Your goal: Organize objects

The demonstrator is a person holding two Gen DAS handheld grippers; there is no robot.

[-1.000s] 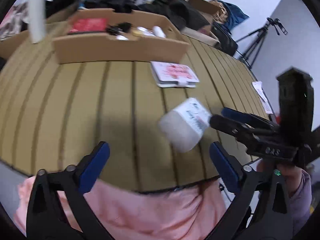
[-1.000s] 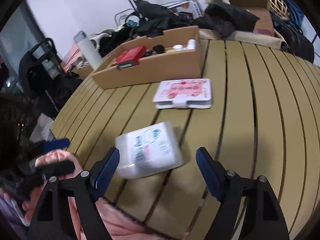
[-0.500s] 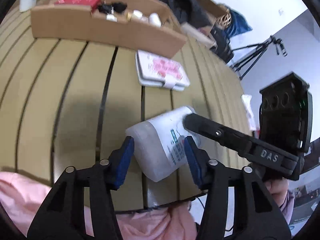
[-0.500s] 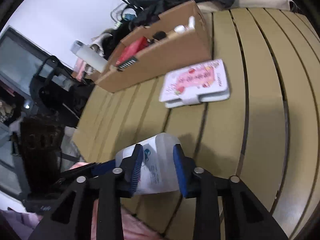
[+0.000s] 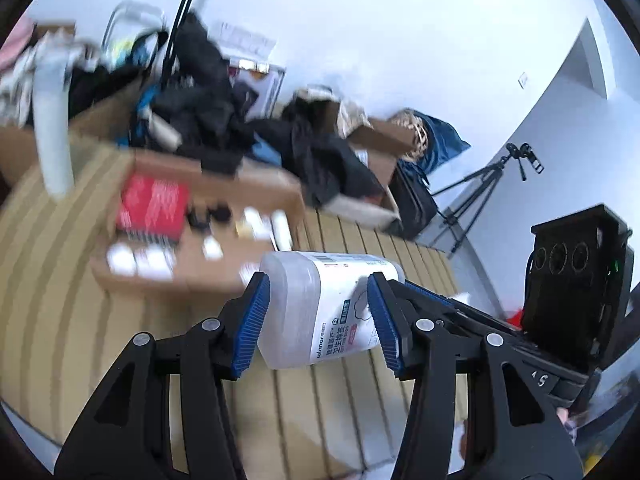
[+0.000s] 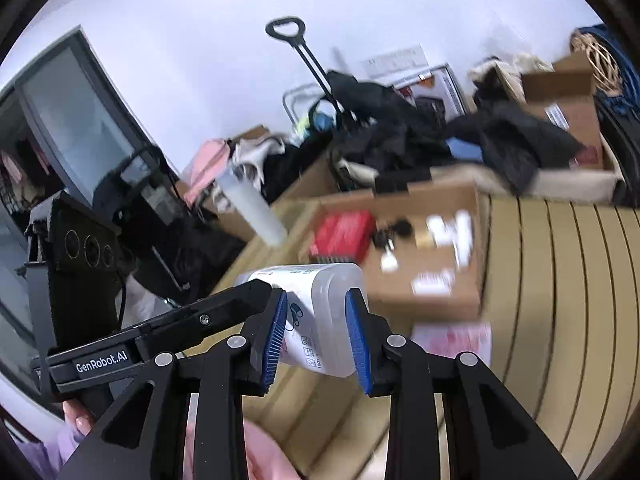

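Note:
A translucent white plastic box with a printed label [image 5: 320, 308] is held in the air between both grippers. My left gripper [image 5: 316, 328] is shut on its sides. My right gripper [image 6: 316, 328] is shut on the same box [image 6: 320, 312] from the other end. Beyond it, an open cardboard tray [image 5: 192, 276] on the slatted wooden table [image 5: 60, 320] holds a red box [image 5: 154, 204], small black items and small white items. The tray also shows in the right wrist view [image 6: 472, 240]. A pink-and-white flat pack [image 6: 452, 340] lies on the table in front of the tray.
A tall frosted white tumbler [image 5: 52, 120] stands at the table's far left corner. Black clothes and cardboard boxes [image 5: 320, 148] pile up behind the table. A tripod [image 5: 480, 192] stands at the right. A dark monitor [image 6: 80, 120] is at the left.
Both grippers closed on the plastic box and lifted it off the table. The views tilted up toward the cardboard tray and the back wall.

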